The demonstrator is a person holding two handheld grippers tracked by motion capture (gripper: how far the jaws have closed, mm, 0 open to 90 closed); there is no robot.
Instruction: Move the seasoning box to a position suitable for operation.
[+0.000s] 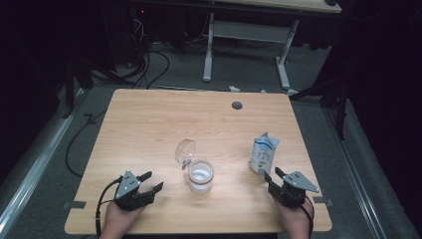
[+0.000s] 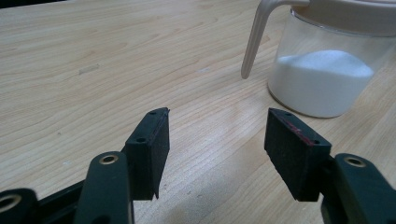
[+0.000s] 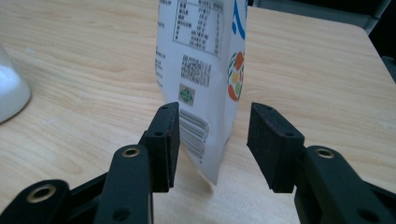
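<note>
The right gripper [image 3: 212,144] has its jaws spread wide around the bottom edge of the standing white printed pouch [image 3: 203,60], gripping nothing; a low pinch there could tip it or spill its contents. The left gripper [image 2: 217,149], equally wide and empty, sits near the clear glass jar of white powder [image 2: 322,79], its lid [image 1: 185,149] flipped open, mid-table.

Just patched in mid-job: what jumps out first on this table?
A clear jar part-filled with white powder stands near the middle of the table, its hinged lid flipped open. To the right stands a white printed pouch, upright, with the right gripper open around its lower edge. The left gripper is open too, empty, aimed past the jar's left side.
</note>
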